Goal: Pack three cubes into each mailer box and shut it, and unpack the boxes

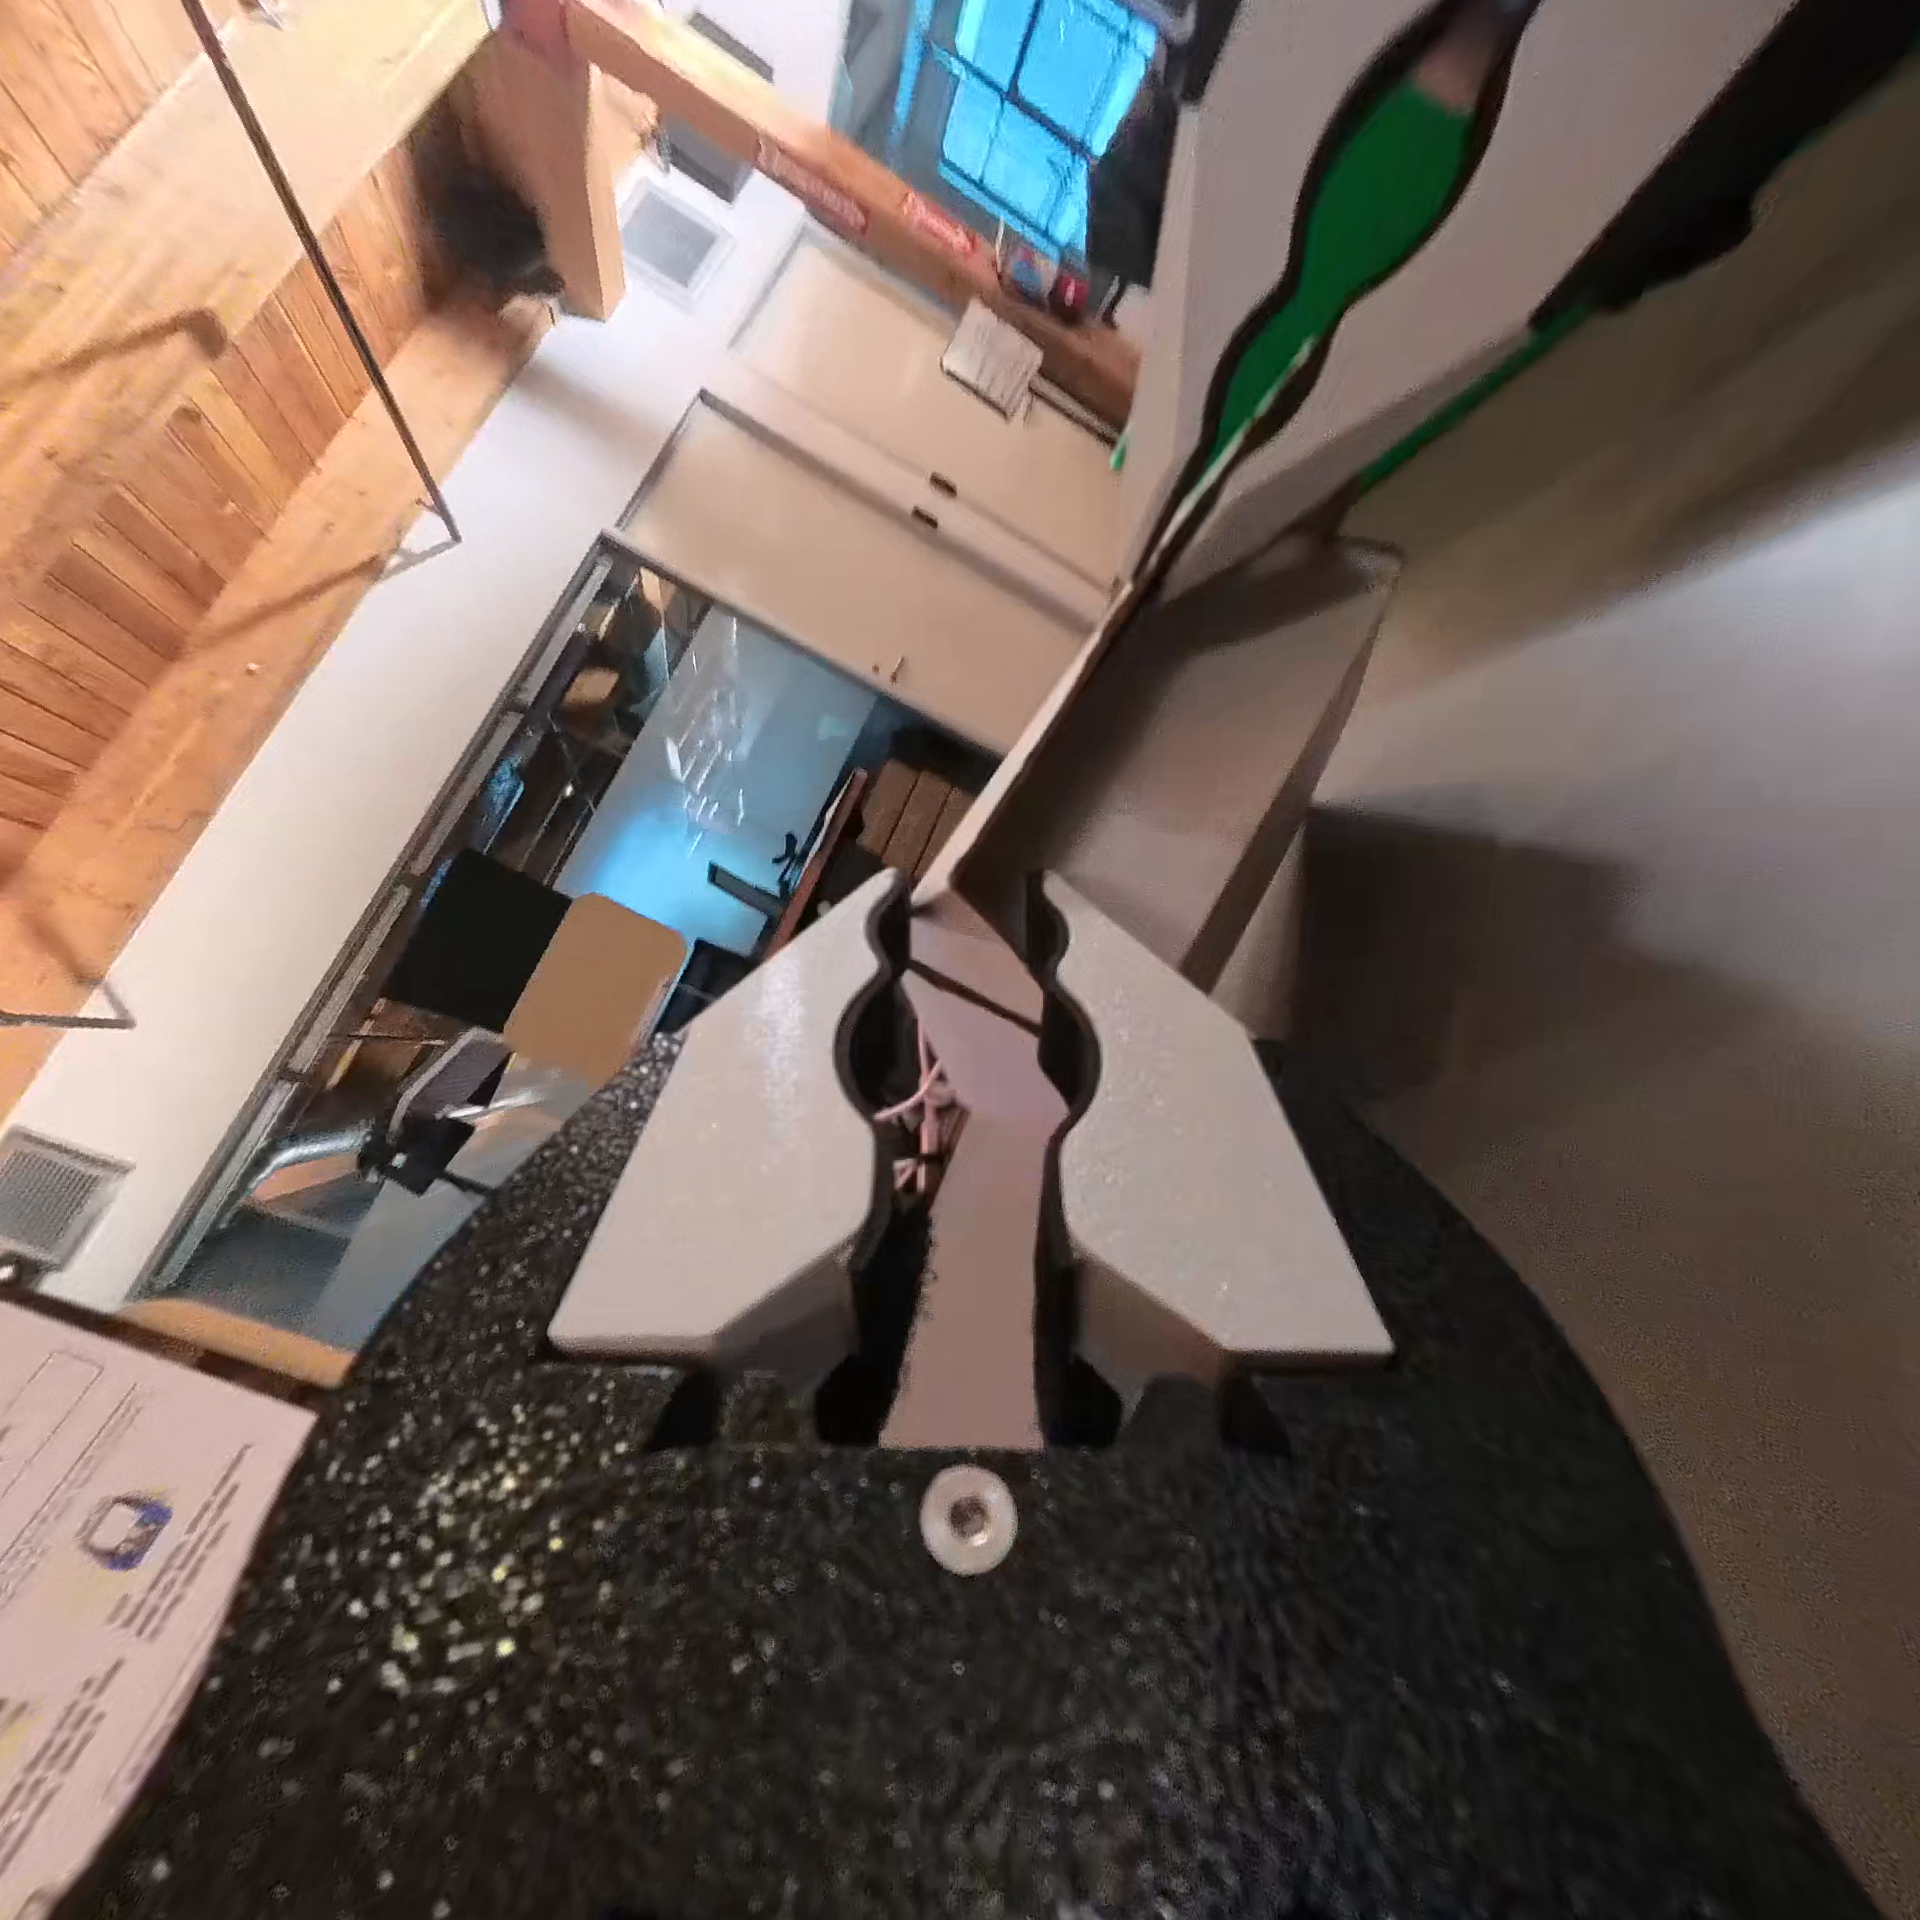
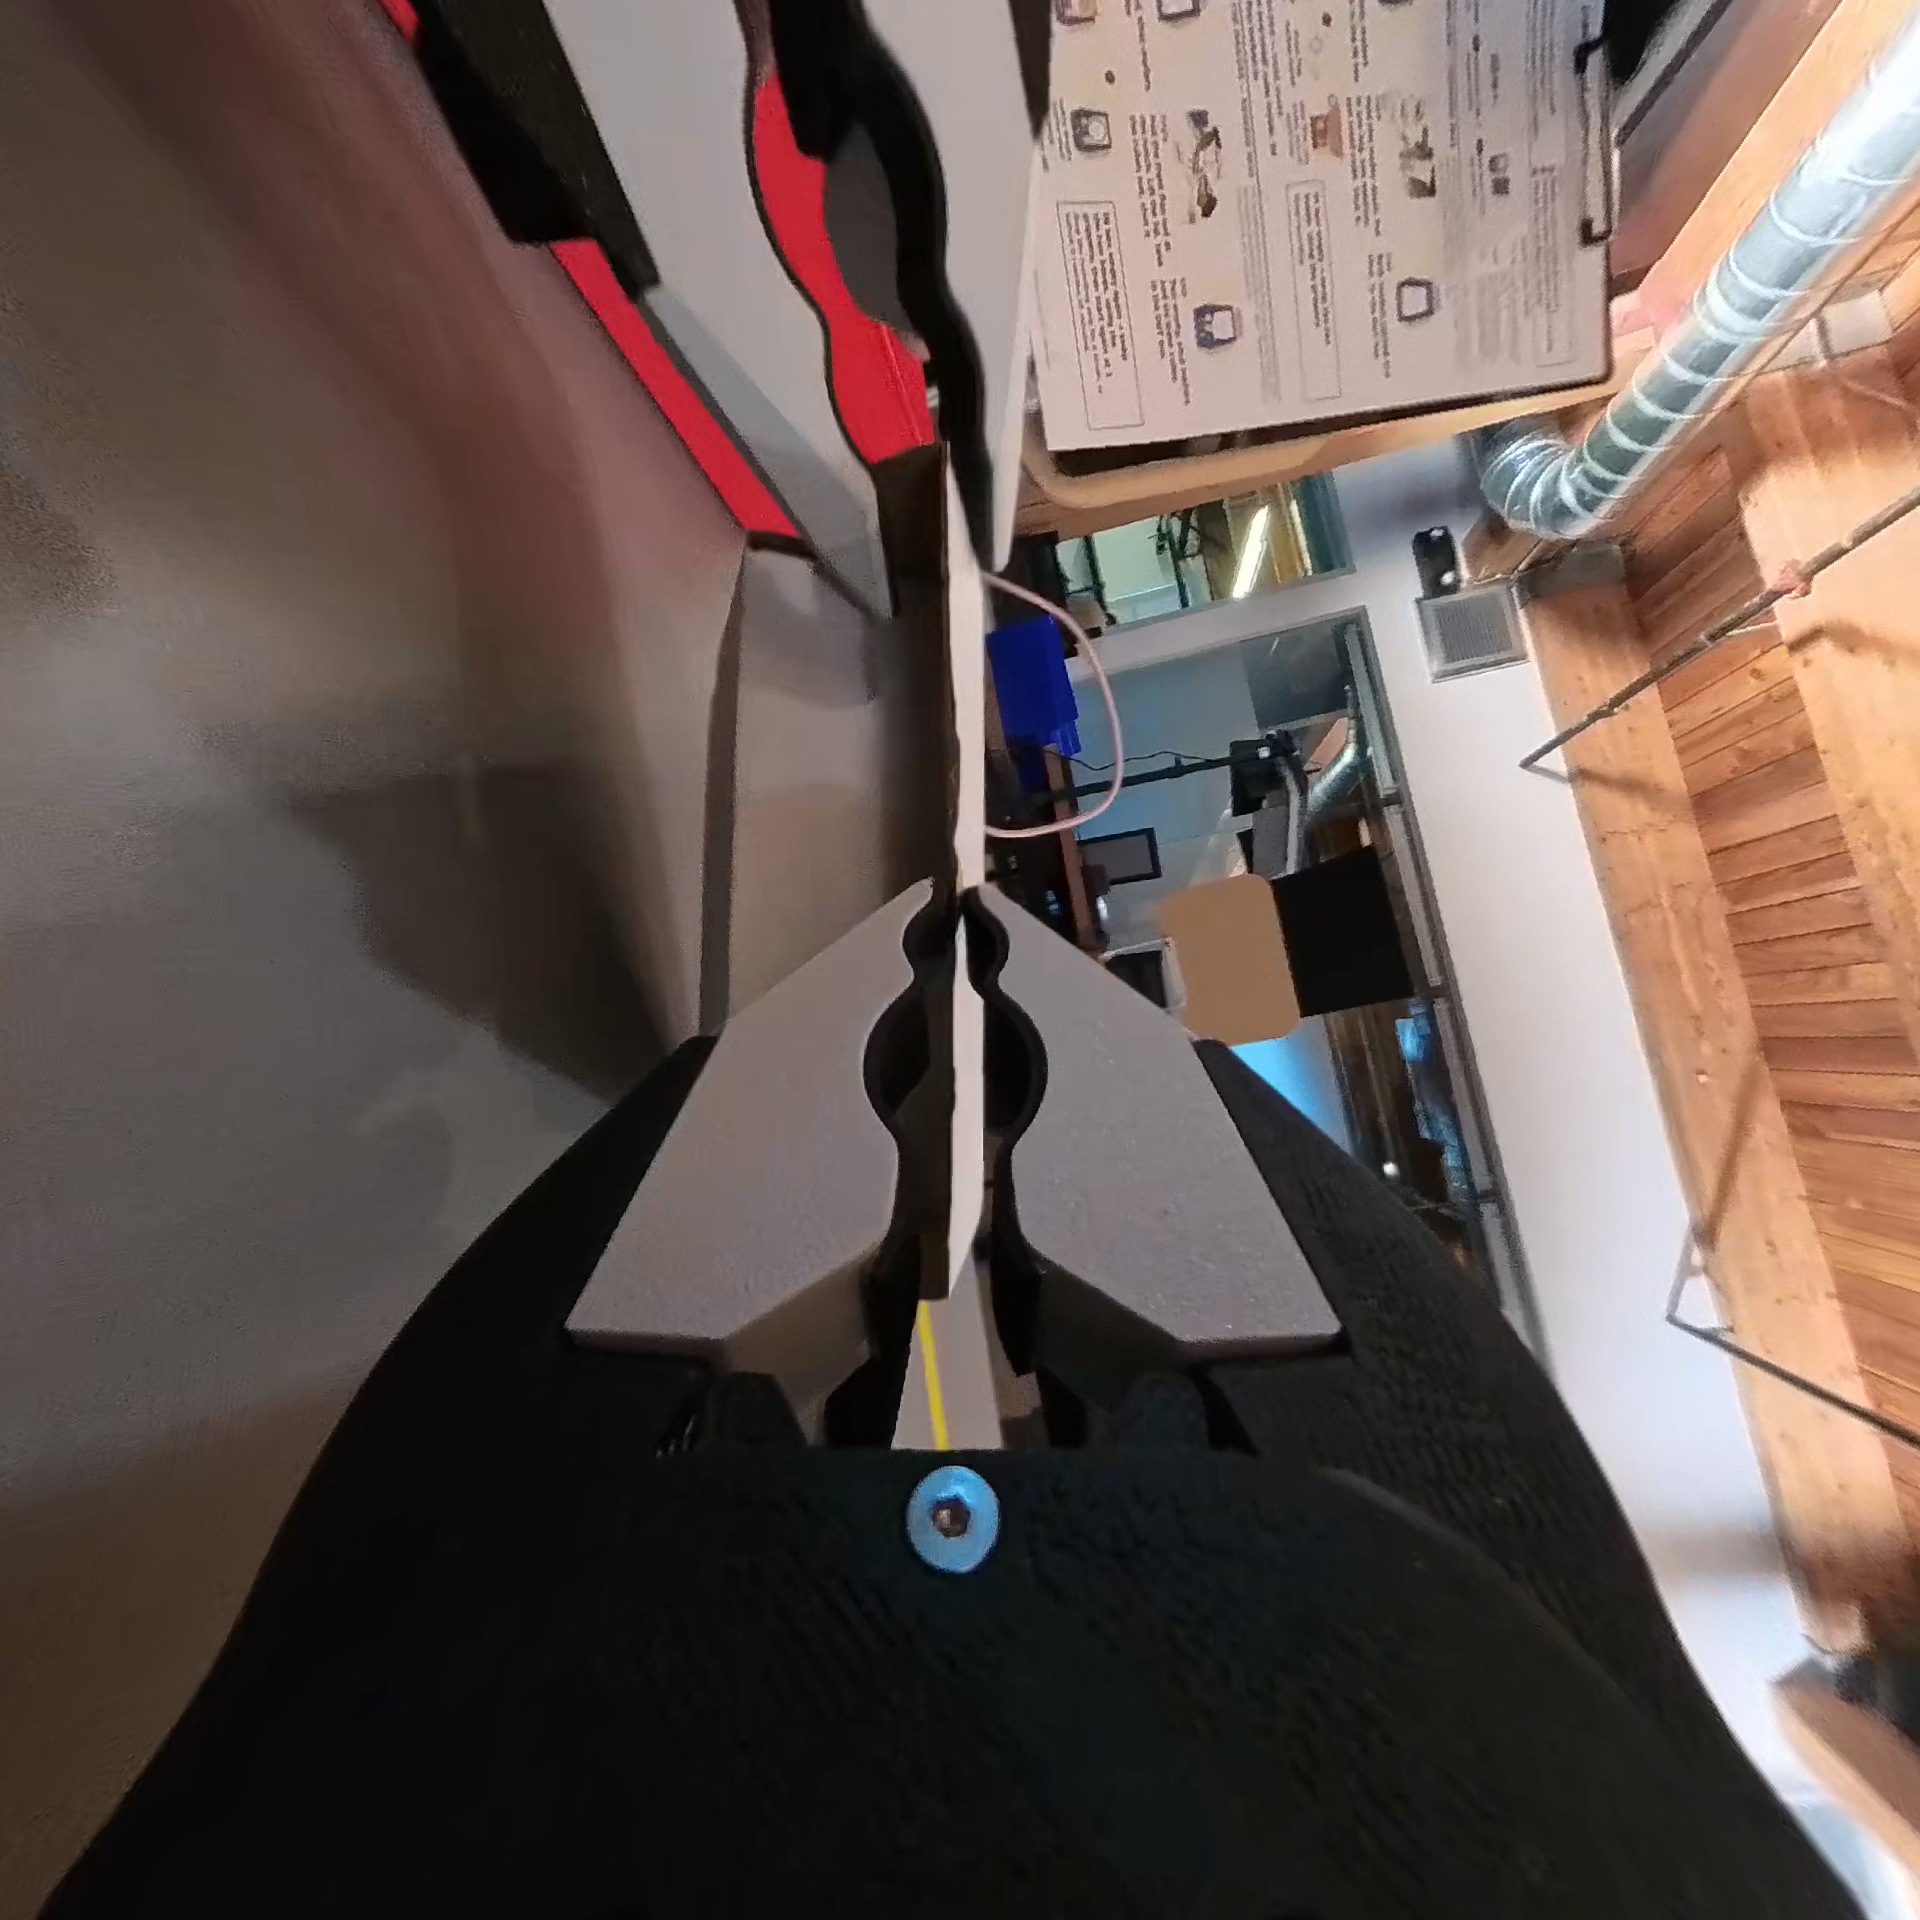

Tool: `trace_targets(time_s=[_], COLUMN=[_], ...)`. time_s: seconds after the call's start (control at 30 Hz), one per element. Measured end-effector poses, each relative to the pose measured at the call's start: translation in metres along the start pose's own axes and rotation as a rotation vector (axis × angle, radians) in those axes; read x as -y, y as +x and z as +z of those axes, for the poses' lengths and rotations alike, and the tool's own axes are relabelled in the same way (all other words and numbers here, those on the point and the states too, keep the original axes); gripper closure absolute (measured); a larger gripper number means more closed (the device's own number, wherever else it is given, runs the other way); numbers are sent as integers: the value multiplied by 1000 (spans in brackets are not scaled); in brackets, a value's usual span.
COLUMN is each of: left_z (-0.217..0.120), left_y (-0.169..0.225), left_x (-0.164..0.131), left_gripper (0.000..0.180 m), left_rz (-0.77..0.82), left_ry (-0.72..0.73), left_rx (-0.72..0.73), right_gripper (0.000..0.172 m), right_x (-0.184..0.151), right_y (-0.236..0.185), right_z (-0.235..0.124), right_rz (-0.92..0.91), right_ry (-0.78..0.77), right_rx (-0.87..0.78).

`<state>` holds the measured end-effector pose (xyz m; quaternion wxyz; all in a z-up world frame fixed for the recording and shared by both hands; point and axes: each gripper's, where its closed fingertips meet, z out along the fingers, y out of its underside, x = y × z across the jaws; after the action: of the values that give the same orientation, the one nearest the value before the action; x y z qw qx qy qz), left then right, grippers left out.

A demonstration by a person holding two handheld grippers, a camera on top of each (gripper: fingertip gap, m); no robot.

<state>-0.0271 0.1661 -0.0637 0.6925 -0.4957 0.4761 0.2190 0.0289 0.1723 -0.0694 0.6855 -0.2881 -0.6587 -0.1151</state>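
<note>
Sideways, both views tilted. Box (image 2: 966, 1143) wall seen edge-on in right wrist view, pinched thin between fingertips of right tongs (image 2: 951, 899); pads pressed on both faces. In left wrist view, left tongs (image 1: 966, 894) narrowed round box flap (image 1: 971, 1039); left tip touching flap corner, gap seen at right pad, grip not settled. Box held up off counter between both tongs. Cubes hidden from view.
</note>
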Motion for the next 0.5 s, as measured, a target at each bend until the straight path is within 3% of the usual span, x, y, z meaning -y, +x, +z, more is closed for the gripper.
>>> trace_targets(time_s=[0.13, 0.23, 0.5], left_z=[2, 0, 3], left_y=[-11, -26, -32], left_x=[-9, -18, -42], left_gripper=[169, 175, 175], left_rz=[-105, -234, -321], left_ry=[-60, -95, -260], left_rx=[26, 58, 106], right_gripper=[163, 162, 160], right_x=[23, 44, 64], right_y=[8, -6, -18], right_z=[-11, -15, -14], right_rz=[-124, -204, -344], right_ry=[129, 214, 234], right_rx=[-125, -92, -106])
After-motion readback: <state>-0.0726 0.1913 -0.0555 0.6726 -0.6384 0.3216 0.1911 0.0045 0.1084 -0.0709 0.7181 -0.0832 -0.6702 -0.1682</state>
